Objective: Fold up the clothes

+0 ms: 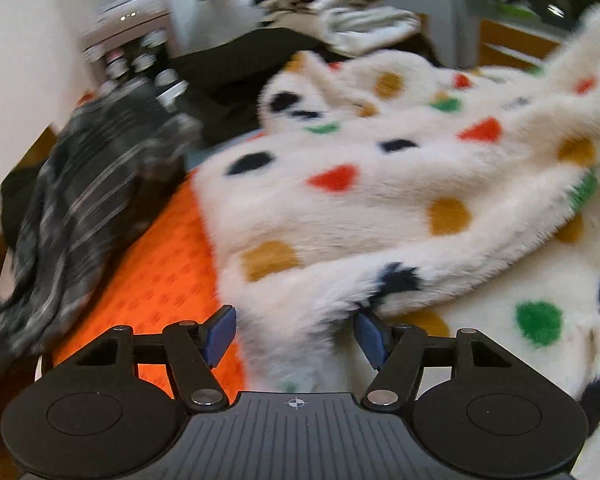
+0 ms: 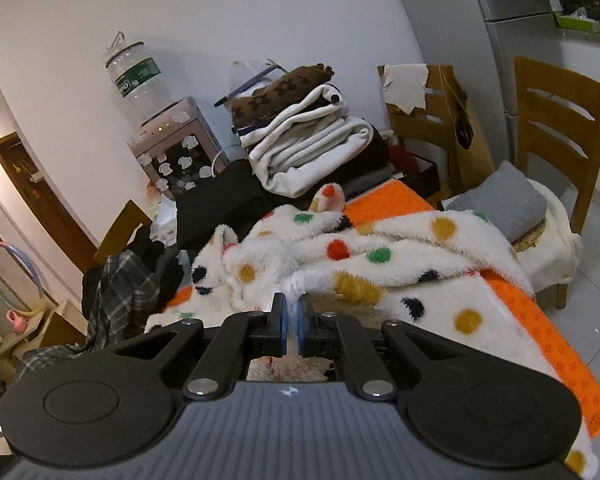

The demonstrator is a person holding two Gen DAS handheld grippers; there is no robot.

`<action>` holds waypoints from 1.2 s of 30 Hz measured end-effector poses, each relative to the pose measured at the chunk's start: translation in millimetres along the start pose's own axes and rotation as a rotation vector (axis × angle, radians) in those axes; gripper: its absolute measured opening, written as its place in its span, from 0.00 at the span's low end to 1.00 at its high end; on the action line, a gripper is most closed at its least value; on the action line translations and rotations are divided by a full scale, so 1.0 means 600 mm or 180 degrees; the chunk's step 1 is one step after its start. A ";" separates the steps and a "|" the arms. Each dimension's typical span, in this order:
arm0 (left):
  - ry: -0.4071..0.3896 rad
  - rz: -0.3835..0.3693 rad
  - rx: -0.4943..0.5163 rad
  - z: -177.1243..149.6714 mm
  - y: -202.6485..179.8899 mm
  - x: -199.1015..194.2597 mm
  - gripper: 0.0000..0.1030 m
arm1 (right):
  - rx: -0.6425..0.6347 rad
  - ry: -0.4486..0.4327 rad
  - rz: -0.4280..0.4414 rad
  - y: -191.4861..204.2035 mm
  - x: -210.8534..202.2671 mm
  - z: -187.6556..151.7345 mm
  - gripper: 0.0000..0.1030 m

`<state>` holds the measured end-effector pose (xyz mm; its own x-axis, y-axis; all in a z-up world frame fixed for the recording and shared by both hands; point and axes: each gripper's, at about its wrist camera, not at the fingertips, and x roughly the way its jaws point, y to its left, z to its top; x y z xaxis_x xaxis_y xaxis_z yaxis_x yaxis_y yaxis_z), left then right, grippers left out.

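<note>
Nearest us, our right gripper (image 2: 292, 322) is pinching a thin edge of the spotted fleece garment (image 2: 380, 264), its fingers nearly together with the white pile squeezed between the pads. Our left gripper (image 1: 296, 330) is sitting with its fingers wide apart; a fold of the fleece is lying between them, but neither pad (image 1: 220, 334) is pressing it as far as we can tell.

The fleece is lying rumpled across the orange mat (image 2: 548, 340), bunched in ridges, one side hanging off the far right edge. It is not lying flat or squared, so we are judging the fold of this piece as somewhere in its middle: layers overlapping, no neat rectangle showing.

Left of the mat, a plaid shirt (image 2: 120, 284) is hanging loose over a chair back, looking unfolded.

Farther back, a stack of folded clothes (image 2: 312, 140) is sitting behind the mat, white and brown pieces on dark ones. We are reading those as finished; the fleece and the plaid appear to be what is left.
</note>
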<state>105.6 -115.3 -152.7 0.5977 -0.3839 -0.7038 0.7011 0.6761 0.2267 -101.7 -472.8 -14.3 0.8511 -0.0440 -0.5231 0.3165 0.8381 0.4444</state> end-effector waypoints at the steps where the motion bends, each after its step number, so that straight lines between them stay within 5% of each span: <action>1: -0.0019 -0.0009 0.0083 0.000 -0.006 0.000 0.65 | -0.0009 -0.0016 -0.0008 0.005 0.002 -0.002 0.06; 5: -0.0121 0.0075 0.0310 -0.004 -0.021 0.001 0.65 | -0.0085 -0.0157 0.0075 0.031 -0.002 0.017 0.06; 7: -0.0192 0.0197 0.0390 -0.006 -0.024 0.005 0.46 | -0.0138 -0.0205 0.0116 0.045 -0.005 0.026 0.06; 8: -0.0217 0.0285 0.0371 -0.005 -0.021 0.004 0.23 | -0.0158 -0.0225 0.0119 0.052 -0.008 0.031 0.06; 13: -0.0456 0.0438 -0.0871 -0.005 0.070 -0.046 0.16 | -0.0110 -0.0402 0.0176 0.084 -0.034 0.044 0.06; 15: -0.0503 0.0441 -0.1306 -0.020 0.107 -0.065 0.16 | -0.0014 -0.0469 0.0189 0.090 -0.048 0.033 0.06; 19: -0.0425 0.0347 -0.1550 -0.056 0.143 -0.077 0.17 | 0.0268 -0.0268 0.0126 0.079 -0.058 -0.033 0.06; 26: -0.0337 -0.0003 -0.1523 -0.092 0.168 -0.085 0.37 | 0.0149 0.0913 -0.0496 0.043 0.006 -0.233 0.10; 28: -0.0311 -0.0104 -0.1515 -0.103 0.175 -0.087 0.40 | 0.0019 0.1066 -0.0693 0.041 0.014 -0.273 0.13; 36: -0.0400 -0.0428 -0.1501 -0.113 0.214 -0.116 0.59 | 0.0254 0.0624 -0.0946 0.052 -0.028 -0.282 0.41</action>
<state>127.6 41.1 -120.0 0.5767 -0.5402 -0.6128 0.5406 0.8148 -0.2095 -176.8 -353.8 -115.0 0.6231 -0.1679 -0.7639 0.5763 0.7589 0.3033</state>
